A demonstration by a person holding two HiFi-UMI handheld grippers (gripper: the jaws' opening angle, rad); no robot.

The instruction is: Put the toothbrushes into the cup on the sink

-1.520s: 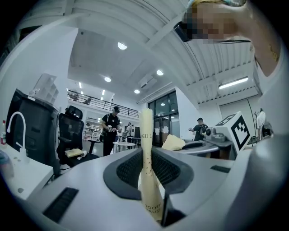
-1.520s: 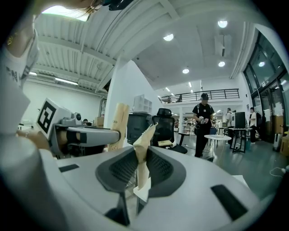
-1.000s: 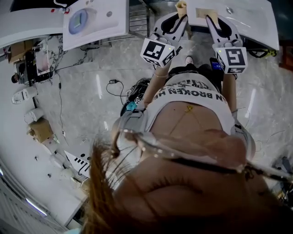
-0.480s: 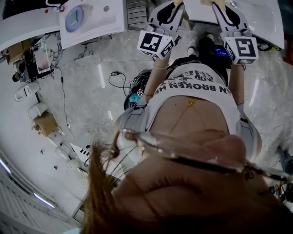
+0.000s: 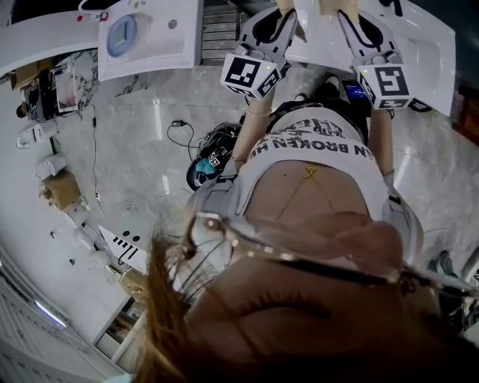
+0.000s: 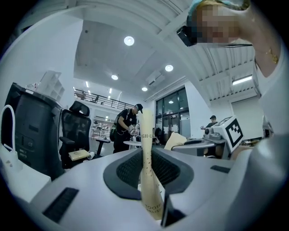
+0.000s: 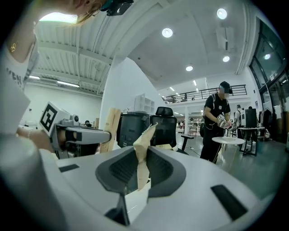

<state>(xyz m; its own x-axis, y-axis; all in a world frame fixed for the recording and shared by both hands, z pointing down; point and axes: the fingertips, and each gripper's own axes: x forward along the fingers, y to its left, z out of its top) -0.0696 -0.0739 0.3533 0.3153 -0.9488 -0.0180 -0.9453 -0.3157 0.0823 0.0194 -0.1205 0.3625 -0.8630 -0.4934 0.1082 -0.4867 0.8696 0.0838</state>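
Observation:
My left gripper [image 5: 281,16] is shut on a tan paper-wrapped toothbrush [image 6: 146,153] that stands upright between its jaws, printed end down. My right gripper [image 5: 342,13] is shut on a second tan paper packet [image 7: 142,155] whose top is torn and folded; I cannot tell what is inside. Both grippers point up, side by side, at the edge of a white sink [image 5: 408,41]. The left gripper view catches the right gripper [image 6: 226,131], and the right gripper view catches the left gripper [image 7: 76,134] with its packet [image 7: 110,127]. No cup shows in any view.
A second white sink top with a blue-lit basin [image 5: 142,34] lies at the upper left. Cables and a dark bag [image 5: 209,157] sit on the marble floor by my feet. Cartons [image 5: 60,187] line the left wall. A person in black [image 7: 216,124] stands by a round table.
The white sink has slid further under both grippers in the head view, and the floor has shifted left and down. Both packets stay clamped as before.

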